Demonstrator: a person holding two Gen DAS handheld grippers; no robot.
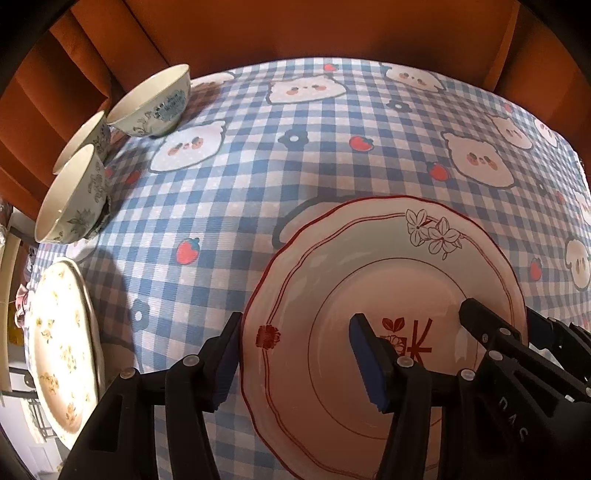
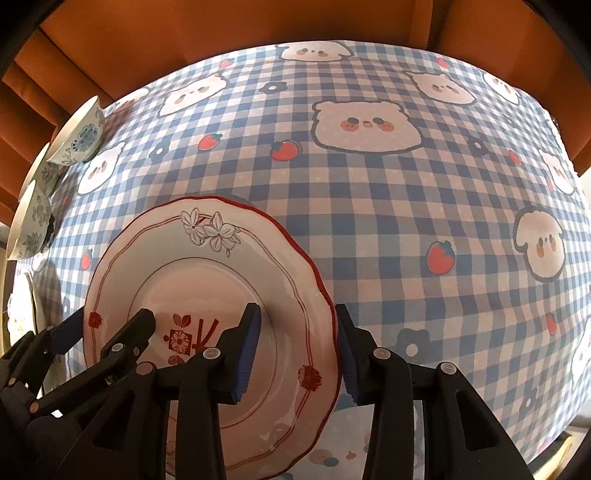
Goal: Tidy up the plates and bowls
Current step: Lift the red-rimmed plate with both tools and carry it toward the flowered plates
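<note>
A white plate with a red rim and red flower marks (image 1: 369,280) lies on the checked tablecloth; it also shows in the right wrist view (image 2: 207,280). My left gripper (image 1: 295,354) is open and straddles the plate's left edge, one finger outside and one over the plate. My right gripper (image 2: 295,350) is open and straddles its right edge in the same way. Each gripper shows in the other's view, the right gripper (image 1: 517,332) at right and the left gripper (image 2: 107,332) at left. Three floral bowls (image 1: 155,103) stand at the far left.
A second plate with yellow flowers (image 1: 59,347) lies at the left table edge. The blue-and-white checked cloth (image 2: 406,221) stretches to the right and back. An orange curtain (image 1: 295,26) hangs behind the table.
</note>
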